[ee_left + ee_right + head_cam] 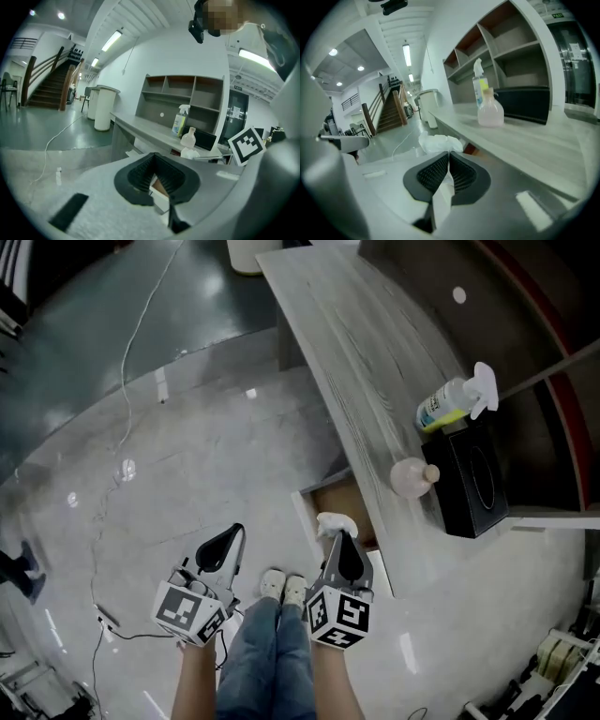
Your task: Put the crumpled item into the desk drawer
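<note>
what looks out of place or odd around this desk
Little. The desk drawer stands pulled open, with the right claw holding the crumpled white item at it. A loose cable trails across the floor, a possible trip hazard.

The drawer [337, 498] is mostly hidden under the desk [366, 362] and behind the right gripper [341, 538].

You stand on a glossy grey floor [187, 456]. Far left, a staircase [49, 86] climbs with wooden rails. Strip lights [111, 41] line the white ceiling [140, 18]; grey open shelves [183, 93] stand far right.
</note>
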Demonstrator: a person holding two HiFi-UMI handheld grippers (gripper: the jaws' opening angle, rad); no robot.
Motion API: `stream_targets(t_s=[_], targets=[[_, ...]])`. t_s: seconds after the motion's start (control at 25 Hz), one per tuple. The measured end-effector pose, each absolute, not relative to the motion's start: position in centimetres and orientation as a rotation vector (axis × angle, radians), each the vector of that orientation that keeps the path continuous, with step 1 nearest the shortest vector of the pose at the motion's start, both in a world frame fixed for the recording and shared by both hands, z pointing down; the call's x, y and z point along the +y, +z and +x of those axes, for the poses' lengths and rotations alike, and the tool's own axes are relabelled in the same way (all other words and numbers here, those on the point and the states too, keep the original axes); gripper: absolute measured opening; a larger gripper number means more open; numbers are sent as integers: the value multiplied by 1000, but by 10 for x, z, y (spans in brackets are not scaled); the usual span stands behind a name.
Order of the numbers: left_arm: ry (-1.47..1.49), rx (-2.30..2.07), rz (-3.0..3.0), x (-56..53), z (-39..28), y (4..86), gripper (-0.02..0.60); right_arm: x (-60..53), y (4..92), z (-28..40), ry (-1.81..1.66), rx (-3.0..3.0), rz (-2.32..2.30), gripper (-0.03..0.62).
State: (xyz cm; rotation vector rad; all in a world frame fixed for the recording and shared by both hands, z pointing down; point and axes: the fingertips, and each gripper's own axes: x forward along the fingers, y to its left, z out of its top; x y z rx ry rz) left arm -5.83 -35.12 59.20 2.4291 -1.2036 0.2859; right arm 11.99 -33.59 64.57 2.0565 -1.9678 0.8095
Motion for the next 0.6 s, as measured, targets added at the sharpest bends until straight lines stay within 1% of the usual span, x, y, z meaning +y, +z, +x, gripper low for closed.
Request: stream_targets(t_s=[0.24,0.32,0.36,0.4,0.56,0.6], targets=[[316,-1148,2370,-338,-63,643,2,-336,724,129,924,-1778,2073,38],[322,-1139,2361,-335,-66,652,2,-338,735,128,978,-1775,2066,127],[324,-1137,2358,-335,-67,654,2,-339,738,127,999,-1780,2059,163],[325,-1137,2357,-335,-67,654,2,-338,737,128,1011,-1784,2053,184],[314,-1151,2374,-346,-62,638,2,-342,712,125,977,-1867,2034,187],[306,-1157,2387,-351,-61,631,2,-345,700,122,950,-1910,2032,179]])
